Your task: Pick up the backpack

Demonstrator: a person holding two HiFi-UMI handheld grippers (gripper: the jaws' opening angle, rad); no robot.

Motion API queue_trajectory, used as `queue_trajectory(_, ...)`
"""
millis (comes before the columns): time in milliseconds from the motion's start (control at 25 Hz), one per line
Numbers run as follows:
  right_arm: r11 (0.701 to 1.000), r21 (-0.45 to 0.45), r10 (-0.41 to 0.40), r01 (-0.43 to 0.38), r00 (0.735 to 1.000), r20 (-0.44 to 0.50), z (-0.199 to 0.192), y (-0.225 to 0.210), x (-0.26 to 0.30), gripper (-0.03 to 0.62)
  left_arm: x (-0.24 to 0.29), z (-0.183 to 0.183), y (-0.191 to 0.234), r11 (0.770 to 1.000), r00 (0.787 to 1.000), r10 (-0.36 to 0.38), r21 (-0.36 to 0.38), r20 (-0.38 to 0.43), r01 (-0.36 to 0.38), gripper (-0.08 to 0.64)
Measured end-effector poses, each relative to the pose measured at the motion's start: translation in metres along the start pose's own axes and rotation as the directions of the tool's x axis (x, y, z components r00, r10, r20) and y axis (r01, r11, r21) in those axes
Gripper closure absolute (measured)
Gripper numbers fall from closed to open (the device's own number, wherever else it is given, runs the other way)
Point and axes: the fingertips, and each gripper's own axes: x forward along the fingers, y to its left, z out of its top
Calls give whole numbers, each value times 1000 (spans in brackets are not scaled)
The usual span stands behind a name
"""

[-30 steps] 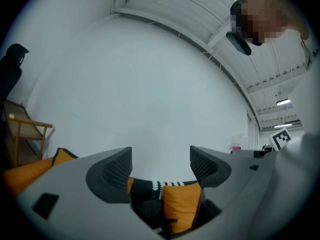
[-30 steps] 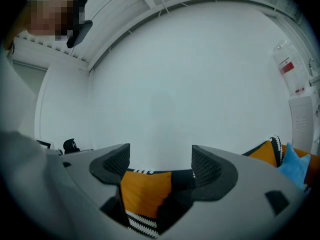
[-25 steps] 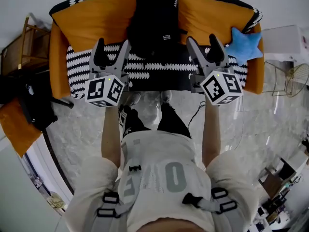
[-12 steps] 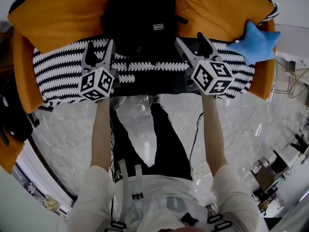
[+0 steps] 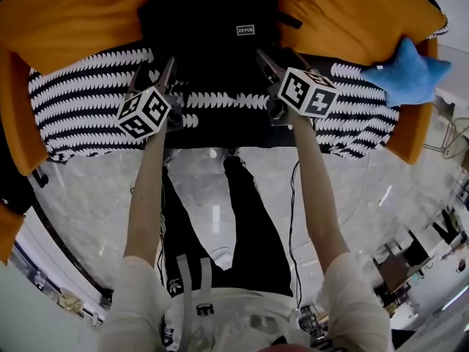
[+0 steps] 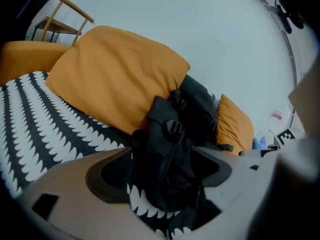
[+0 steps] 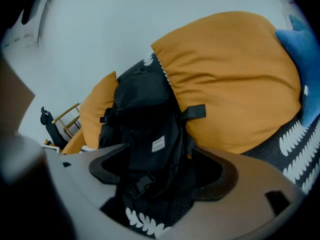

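A black backpack (image 5: 220, 35) stands upright on the sofa seat, leaning on the backrest between two orange cushions. My left gripper (image 5: 155, 75) is open at the backpack's lower left side. In the left gripper view the backpack (image 6: 172, 134) fills the gap between the spread jaws of that gripper (image 6: 162, 159). My right gripper (image 5: 277, 59) is open at the lower right side. The right gripper view shows the backpack (image 7: 145, 114), with its small white label, between the parted jaws of the right gripper (image 7: 156, 154). I cannot tell whether either gripper touches it.
The sofa seat (image 5: 80, 101) has a black-and-white toothed cover. Orange cushions (image 5: 66, 20) (image 5: 359, 17) flank the backpack. A blue star-shaped pillow (image 5: 407, 72) lies at the sofa's right end. Marble floor (image 5: 88, 196) lies in front. A wooden chair (image 6: 60, 14) stands beyond the sofa's left arm.
Both grippers have moved forward over the sofa seat and closer to the backpack's lower sides. Both stayed open. The head view has come closer to the sofa.
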Motion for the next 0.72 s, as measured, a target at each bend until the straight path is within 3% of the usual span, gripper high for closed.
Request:
queue_trajectory(240, 999, 15, -34, 35, 996, -77, -25, -23, 30, 215, 27, -28, 7, 998, 997, 22, -57, -71, -26, 210)
queue_trajectory(320, 999, 1, -37, 37, 994, -101, -27, -27, 38, 217, 37, -34, 4, 999, 994, 11, -29, -110, -14, 210)
queue_trajectory(440, 999, 0, -32, 32, 991, -133, -33, -30, 49, 279, 45, -41, -2, 999, 986, 6, 47, -169, 2, 227)
queue_trajectory(720, 998, -43, -57, 50, 981, -185, -45, -35, 66, 339, 56, -54, 12, 999, 966, 44, 21, -255, -40, 327)
